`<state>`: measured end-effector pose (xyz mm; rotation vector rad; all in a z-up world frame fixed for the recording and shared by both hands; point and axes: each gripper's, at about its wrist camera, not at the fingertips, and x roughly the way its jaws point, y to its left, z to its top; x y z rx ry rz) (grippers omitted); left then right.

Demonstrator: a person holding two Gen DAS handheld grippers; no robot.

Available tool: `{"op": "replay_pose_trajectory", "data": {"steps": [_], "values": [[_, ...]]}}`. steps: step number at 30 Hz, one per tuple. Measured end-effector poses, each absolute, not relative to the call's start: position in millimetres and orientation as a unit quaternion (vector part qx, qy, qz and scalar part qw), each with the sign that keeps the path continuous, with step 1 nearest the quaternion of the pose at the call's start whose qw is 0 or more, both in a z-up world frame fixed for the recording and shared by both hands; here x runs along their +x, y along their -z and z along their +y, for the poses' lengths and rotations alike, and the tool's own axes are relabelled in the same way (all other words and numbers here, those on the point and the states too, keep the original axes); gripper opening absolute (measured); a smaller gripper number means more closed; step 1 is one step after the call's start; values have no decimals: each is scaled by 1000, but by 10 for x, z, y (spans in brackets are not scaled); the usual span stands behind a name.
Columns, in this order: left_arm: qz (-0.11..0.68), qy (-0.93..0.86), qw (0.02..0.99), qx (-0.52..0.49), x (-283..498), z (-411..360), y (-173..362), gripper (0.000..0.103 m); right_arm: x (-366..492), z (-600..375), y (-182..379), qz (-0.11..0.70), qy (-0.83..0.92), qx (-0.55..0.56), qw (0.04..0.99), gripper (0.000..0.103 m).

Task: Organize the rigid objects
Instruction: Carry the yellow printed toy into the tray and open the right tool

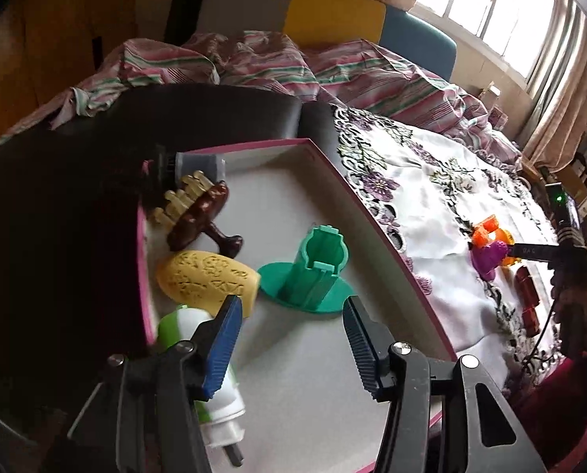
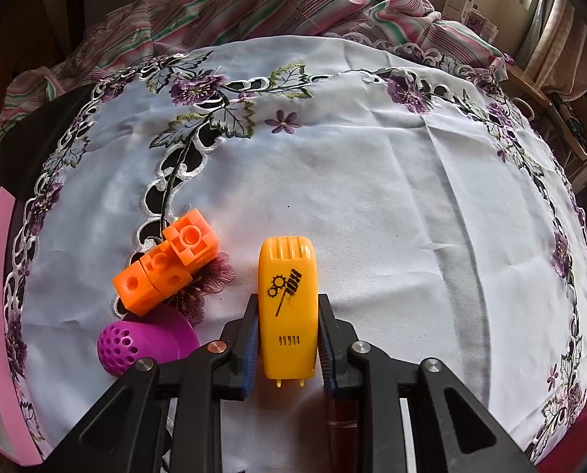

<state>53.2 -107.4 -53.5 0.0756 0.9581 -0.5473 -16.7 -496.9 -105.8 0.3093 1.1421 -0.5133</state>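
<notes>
Left gripper (image 1: 291, 313) hangs over the near end of the pink-rimmed tray (image 1: 376, 220), jaws parted, nothing between the blue pads. No earlier view to compare.

Tray contents, near to far along the left wall:
- green-and-white plug-in device (image 1: 214, 390), partly hidden behind the left finger, metal prongs pointing near
- yellow patterned oval piece (image 1: 206, 280), lying on its side, just beside the left fingertip
- dark brown handled piece (image 1: 202, 216), resting on a pale comb-like part (image 1: 183, 197)
- grey cylinder (image 1: 200, 163) in the far left corner

Green holder (image 1: 313, 272) stands upright on its round base mid-tray, just beyond the open jaws, apart from the pads.

Right gripper (image 2: 287, 339) is clamped on a yellow plastic casing (image 2: 287, 307) with a black gear print; both pads press its sides. Casing points away from the camera over the embroidered white cloth (image 2: 372, 177). Whether its far end touches the cloth I cannot tell.

On the cloth, left of the held casing: orange block cluster (image 2: 167, 264), and nearer, a purple perforated piece (image 2: 135, 341), the two close together, possibly touching. Pink tray edge shows at the far left of the right wrist view.

From the left wrist view, a dark red object (image 1: 528, 299) lies on the cloth right of the tray; too blurred to name.

Striped bedding (image 1: 293, 67) lies beyond the cloth.
</notes>
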Motion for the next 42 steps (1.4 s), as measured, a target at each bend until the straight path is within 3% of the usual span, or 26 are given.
{"op": "replay_pose_trajectory", "data": {"steps": [10, 15, 26, 42], "values": [[413, 209, 883, 74, 388, -980, 369, 60, -312, -5071, 862, 482, 259, 180, 817, 25], [412, 201, 886, 72, 379, -922, 353, 76, -384, -5101, 710, 441, 261, 201, 835, 25], [402, 191, 893, 72, 337, -856, 328, 79, -260, -4852, 620, 434, 202, 192, 857, 25], [388, 175, 904, 30, 377, -580, 276, 85, 814, -2987, 117, 425, -24, 151, 892, 25]]}}
